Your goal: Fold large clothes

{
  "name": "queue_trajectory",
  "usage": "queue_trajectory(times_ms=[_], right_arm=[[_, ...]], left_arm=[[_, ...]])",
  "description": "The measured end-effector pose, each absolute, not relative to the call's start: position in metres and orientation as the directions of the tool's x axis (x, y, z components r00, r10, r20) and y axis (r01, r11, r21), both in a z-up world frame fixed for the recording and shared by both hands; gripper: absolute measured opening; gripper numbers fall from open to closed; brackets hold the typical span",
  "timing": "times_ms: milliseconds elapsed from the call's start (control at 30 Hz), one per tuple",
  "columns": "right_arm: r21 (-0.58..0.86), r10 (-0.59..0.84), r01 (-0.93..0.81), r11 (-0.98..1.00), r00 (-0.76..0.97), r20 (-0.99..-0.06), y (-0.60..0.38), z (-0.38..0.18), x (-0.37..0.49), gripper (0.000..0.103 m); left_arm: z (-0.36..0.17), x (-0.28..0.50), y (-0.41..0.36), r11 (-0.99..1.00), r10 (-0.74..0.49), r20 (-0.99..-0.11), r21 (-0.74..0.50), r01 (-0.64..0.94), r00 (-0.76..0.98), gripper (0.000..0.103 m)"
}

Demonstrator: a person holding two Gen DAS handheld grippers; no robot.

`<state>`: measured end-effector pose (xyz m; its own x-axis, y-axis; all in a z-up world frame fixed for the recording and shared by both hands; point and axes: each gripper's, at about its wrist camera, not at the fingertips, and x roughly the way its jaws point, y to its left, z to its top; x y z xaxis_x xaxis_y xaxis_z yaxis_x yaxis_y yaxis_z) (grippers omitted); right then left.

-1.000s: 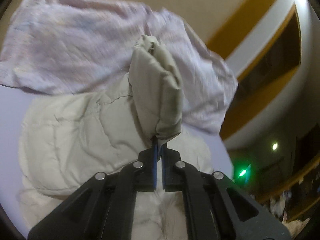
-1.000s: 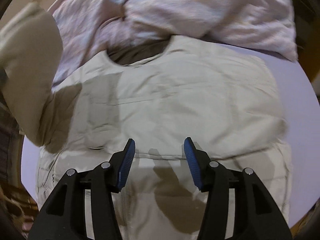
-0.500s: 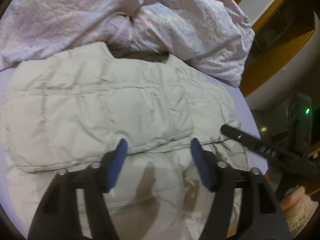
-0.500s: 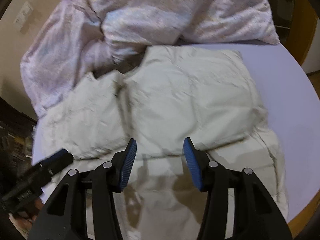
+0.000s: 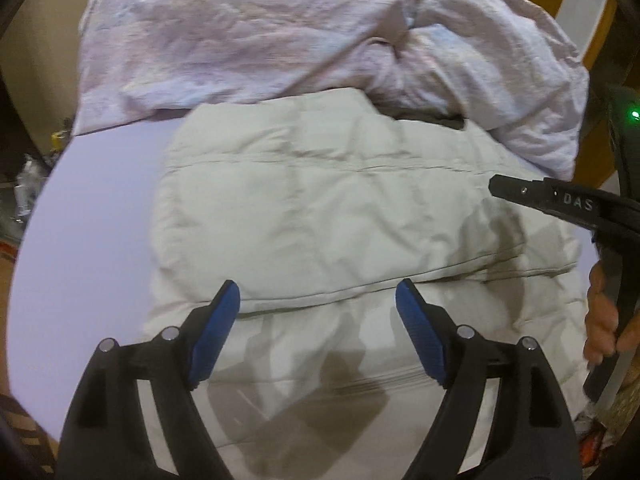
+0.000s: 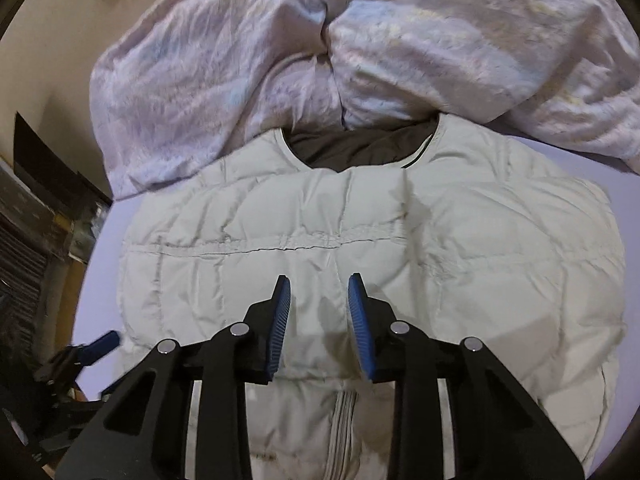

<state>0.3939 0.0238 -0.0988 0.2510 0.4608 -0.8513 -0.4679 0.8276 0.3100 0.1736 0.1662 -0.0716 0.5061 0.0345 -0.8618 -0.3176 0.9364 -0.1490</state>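
Note:
A beige quilted jacket (image 5: 332, 208) lies flat on the lavender sheet (image 5: 96, 232), with both sleeves folded across its chest. Its dark-lined neck opening (image 6: 360, 148) faces the far side, and the zipper (image 6: 340, 432) runs toward me. My left gripper (image 5: 317, 286) hovers over the lower fold; its jaws are opening wide and nothing is between them. My right gripper (image 6: 319, 280) hangs over the middle of the jacket (image 6: 460, 248); its jaws are closing on empty air. One finger (image 5: 532, 196) of the right gripper reaches in from the right edge of the left wrist view.
A crumpled pink-lilac duvet (image 5: 280, 28) (image 6: 440, 40) is heaped right behind the jacket's collar. A person's hand (image 5: 604, 320) grips the right tool. Bare sheet (image 6: 580, 160) shows on both sides of the jacket. Dark furniture (image 6: 36, 208) stands beyond the left edge.
The left gripper was shut on a raised sleeve; it let go, opened wide and dipped toward the jacket. The sleeve now lies flat. The right gripper slid sideways and its jaws narrowed.

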Motion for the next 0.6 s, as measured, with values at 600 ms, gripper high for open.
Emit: queue_trajectory(times_ms=[600], right_arm=[[0.247,0.377,-0.465,0.851,0.212,-0.901,0.019,-0.157,0.392,0.03]], left_arm=[[-0.084,0.158,0.198,0.911,0.161,-0.885,-0.037,-0.41,0.437,0.087]])
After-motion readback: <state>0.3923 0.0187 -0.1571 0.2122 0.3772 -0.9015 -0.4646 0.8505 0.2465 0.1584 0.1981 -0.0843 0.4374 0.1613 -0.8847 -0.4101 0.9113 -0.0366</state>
